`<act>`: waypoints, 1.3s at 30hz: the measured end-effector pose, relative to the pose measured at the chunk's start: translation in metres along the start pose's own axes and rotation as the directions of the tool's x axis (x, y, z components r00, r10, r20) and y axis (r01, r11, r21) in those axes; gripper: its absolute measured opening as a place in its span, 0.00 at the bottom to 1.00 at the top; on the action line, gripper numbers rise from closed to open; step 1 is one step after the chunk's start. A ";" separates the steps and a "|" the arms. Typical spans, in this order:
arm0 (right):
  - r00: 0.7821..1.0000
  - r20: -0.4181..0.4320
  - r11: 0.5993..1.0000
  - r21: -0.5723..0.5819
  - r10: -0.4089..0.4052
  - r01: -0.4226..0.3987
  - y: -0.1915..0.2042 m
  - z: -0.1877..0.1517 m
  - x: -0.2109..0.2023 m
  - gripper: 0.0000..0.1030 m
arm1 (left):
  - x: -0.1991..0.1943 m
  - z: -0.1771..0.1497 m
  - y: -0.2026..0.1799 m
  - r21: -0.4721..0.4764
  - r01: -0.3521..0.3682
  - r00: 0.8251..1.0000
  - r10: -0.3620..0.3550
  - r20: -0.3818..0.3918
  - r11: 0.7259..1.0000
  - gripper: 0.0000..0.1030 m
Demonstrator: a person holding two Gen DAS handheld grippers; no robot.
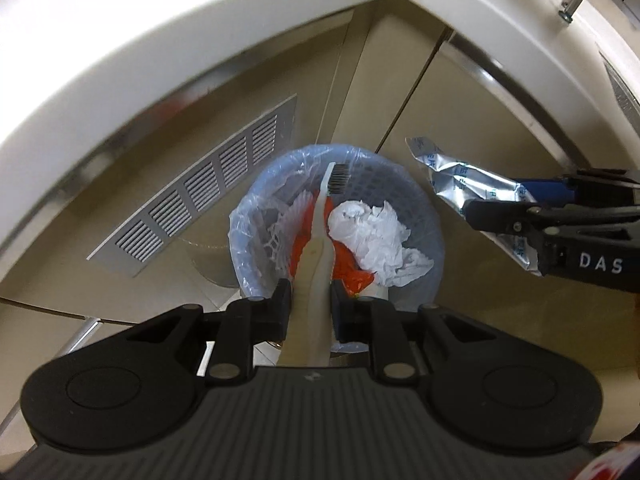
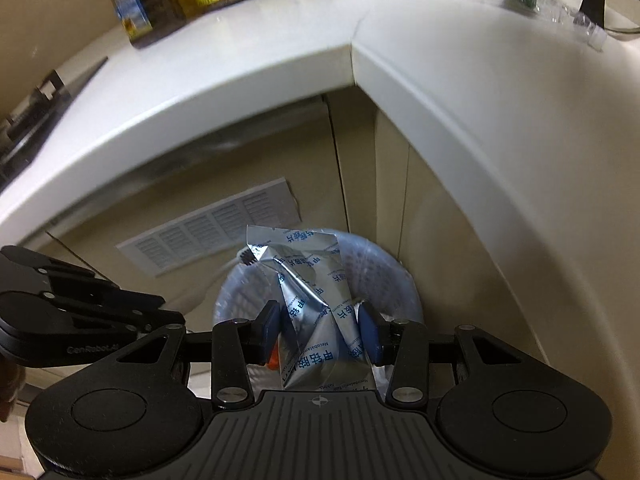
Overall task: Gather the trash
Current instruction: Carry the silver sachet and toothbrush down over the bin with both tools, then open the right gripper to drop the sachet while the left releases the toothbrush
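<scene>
Gripping: left gripper (image 1: 310, 300) one toothbrush (image 1: 320, 232) | right gripper (image 2: 320, 330) one foil packet (image 2: 308, 292) | one bin (image 1: 424, 216)

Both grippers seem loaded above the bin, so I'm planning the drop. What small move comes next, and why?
Probably open the left gripper: its jaws clamp the toothbrush, whose head already hangs over the lined wastebasket. The right gripper's foil packet can follow.

Left hand-held gripper (image 1: 310, 304) pitched steeply down, jaws clamped; right hand-held gripper (image 2: 320, 330) likewise.
</scene>
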State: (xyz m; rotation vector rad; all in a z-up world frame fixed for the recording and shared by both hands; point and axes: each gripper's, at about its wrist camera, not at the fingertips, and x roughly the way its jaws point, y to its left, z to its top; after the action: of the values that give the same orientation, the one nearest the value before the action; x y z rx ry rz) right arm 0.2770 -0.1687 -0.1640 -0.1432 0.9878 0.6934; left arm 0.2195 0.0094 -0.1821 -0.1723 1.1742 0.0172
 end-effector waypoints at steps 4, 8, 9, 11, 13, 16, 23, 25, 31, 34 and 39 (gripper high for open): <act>0.999 -0.026 1.000 -0.002 -0.023 0.023 -0.002 -0.003 0.015 0.42 | 0.014 0.001 0.002 0.000 -0.009 1.000 0.009 -0.018 1.000 0.18; 0.997 -0.048 0.998 -0.008 -0.055 0.054 -0.003 -0.007 0.034 0.42 | 0.035 0.006 0.002 0.005 -0.026 0.999 0.027 -0.036 1.000 0.18; 0.997 -0.054 0.998 -0.006 -0.062 0.062 -0.005 -0.008 0.040 0.42 | 0.041 0.007 0.002 0.008 -0.031 0.999 0.031 -0.041 0.999 0.18; 0.995 -0.067 0.997 0.000 -0.071 0.071 -0.007 -0.010 0.053 0.42 | 0.053 0.011 0.003 0.011 -0.033 0.998 0.034 -0.056 0.999 0.18; 0.994 -0.084 0.997 0.014 -0.076 0.078 -0.011 -0.013 0.066 0.42 | 0.066 0.014 0.002 0.015 -0.035 0.997 0.036 -0.072 0.999 0.18; 0.991 -0.102 0.995 0.041 -0.082 0.087 -0.016 -0.014 0.084 0.42 | 0.085 0.020 0.002 0.026 -0.036 0.995 0.039 -0.090 0.999 0.18; 0.987 -0.129 0.989 0.099 -0.095 0.108 -0.031 -0.017 0.121 0.42 | 0.126 0.029 0.003 0.060 -0.050 0.988 0.058 -0.141 0.997 0.18; 0.987 -0.134 0.988 0.112 -0.092 0.107 -0.035 -0.019 0.130 0.42 | 0.136 0.032 0.002 0.072 -0.057 0.987 0.067 -0.148 0.996 0.18; 0.985 -0.151 0.983 0.144 -0.089 0.111 -0.041 -0.023 0.151 0.42 | 0.158 0.037 0.000 0.087 -0.053 0.984 0.067 -0.164 0.995 0.18; 0.983 -0.158 0.981 0.152 -0.093 0.117 -0.042 -0.025 0.162 0.41 | 0.168 0.038 -0.001 0.094 -0.056 0.983 0.071 -0.168 0.994 0.18; 0.981 -0.169 0.982 0.145 -0.093 0.118 -0.043 -0.032 0.173 0.41 | 0.180 0.038 -0.001 0.101 -0.059 0.982 0.075 -0.171 0.993 0.18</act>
State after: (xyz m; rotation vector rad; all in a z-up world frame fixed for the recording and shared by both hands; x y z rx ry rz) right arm 0.3417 -0.1332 -0.3294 -0.1160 1.1773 0.5106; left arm 0.3241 -0.0001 -0.3335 -0.0496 1.3528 0.0050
